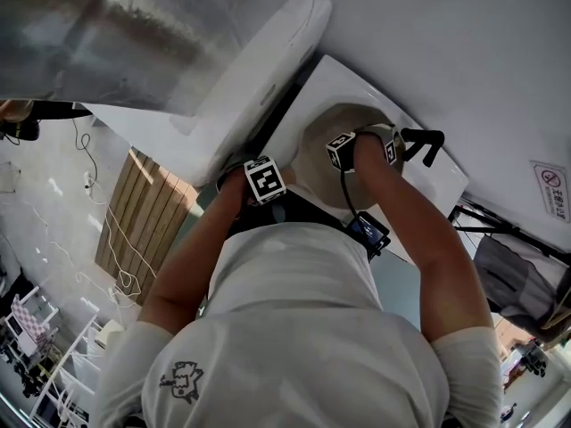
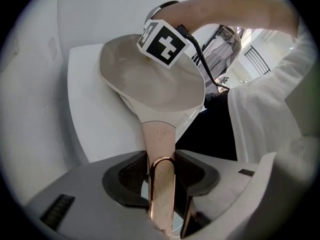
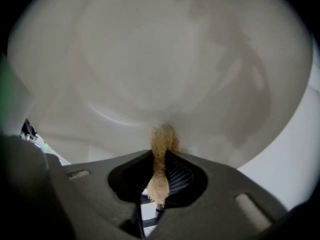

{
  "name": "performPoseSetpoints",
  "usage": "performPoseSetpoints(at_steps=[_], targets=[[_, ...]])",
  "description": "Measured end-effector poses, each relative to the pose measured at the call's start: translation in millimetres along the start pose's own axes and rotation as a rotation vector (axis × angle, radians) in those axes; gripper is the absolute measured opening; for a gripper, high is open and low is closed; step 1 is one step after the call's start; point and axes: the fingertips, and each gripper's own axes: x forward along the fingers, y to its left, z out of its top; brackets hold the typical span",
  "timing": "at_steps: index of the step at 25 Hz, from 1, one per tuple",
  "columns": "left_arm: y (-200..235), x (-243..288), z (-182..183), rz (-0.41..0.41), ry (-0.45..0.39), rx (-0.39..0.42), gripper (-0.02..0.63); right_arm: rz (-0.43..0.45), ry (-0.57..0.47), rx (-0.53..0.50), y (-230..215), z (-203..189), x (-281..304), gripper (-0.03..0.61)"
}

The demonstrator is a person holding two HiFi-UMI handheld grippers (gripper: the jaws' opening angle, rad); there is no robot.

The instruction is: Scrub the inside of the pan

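Note:
A cream pan [image 2: 150, 79] sits tilted over a white table [image 2: 85, 114]. Its pinkish copper handle [image 2: 159, 144] runs back between the jaws of my left gripper [image 2: 161, 166], which is shut on it. My right gripper [image 3: 161, 156] is shut on a tan scrub pad [image 3: 161, 144], whose tip touches the pan's pale inner wall [image 3: 160, 59]. In the left gripper view the right gripper's marker cube [image 2: 162, 41] hangs over the pan's bowl. From the head view both marker cubes [image 1: 265, 179] [image 1: 342, 150] lie close together at the pan [image 1: 326, 141], and the jaws are hidden.
A long white box [image 1: 259, 69] lies along the table's left side. A black handle [image 1: 424, 143] sticks out at the pan's far side. The wall [image 1: 464, 52] behind carries a sign [image 1: 553, 190]. A wooden slatted panel [image 1: 143, 212] and cables lie on the floor at left.

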Motion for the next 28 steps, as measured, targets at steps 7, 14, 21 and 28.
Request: performPoseSetpoints(at_steps=[7,14,21,28], targets=[[0,0,0,-0.006,0.011,0.002,0.169,-0.315,-0.243,0.073,-66,40,-29,0.057],[2,-4,-1,0.004,0.012,0.011,0.169,-0.529,-0.572,0.071,-85,71,-82,0.057],[3,-2,0,0.018,0.015,0.018,0.169,-0.705,-0.831,0.039,-85,87,-122,0.057],[3,-3,-2,0.029,0.015,0.017,0.169,-0.605,-1.154,-0.022,-53,117,-153,0.057]])
